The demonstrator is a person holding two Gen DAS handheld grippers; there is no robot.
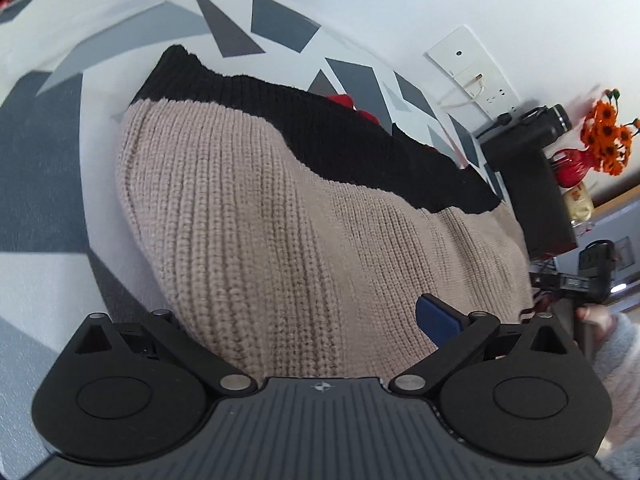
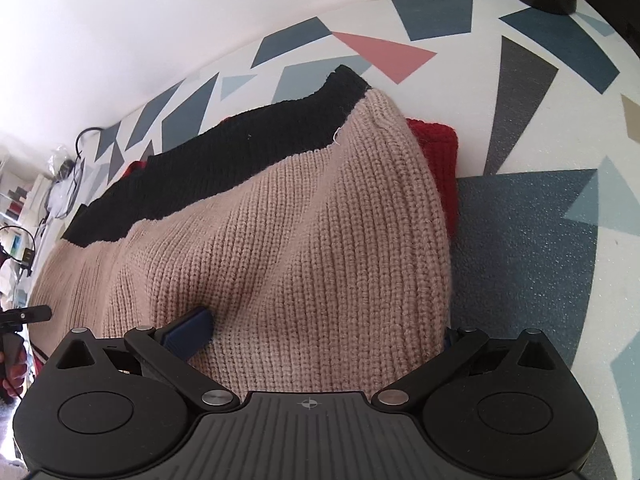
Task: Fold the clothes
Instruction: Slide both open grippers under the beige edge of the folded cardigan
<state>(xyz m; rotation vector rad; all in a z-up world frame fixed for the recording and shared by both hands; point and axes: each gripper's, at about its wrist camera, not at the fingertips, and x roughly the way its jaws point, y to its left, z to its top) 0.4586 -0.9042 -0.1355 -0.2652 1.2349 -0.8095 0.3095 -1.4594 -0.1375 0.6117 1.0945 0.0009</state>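
A knitted sweater, beige (image 1: 260, 220) with a black band (image 1: 320, 136) and red parts (image 1: 344, 101), lies on a patterned mat. My left gripper (image 1: 304, 320) has its jaws spread wide, with the beige knit bunched between them; one blue fingertip (image 1: 436, 316) shows, the other is hidden under the fabric. In the right wrist view the same beige knit (image 2: 320, 240) fills the space between my right gripper's (image 2: 320, 332) spread jaws; its blue left fingertip (image 2: 192, 330) presses on the fabric. A red sleeve (image 2: 436, 160) peeks out at the right.
The mat (image 2: 520, 240) has grey, blue and pink triangles. A white wall with a socket plate (image 1: 472, 68) is behind. A black box (image 1: 528, 184), a red vase with orange flowers (image 1: 600, 136) and cables stand at the right in the left wrist view.
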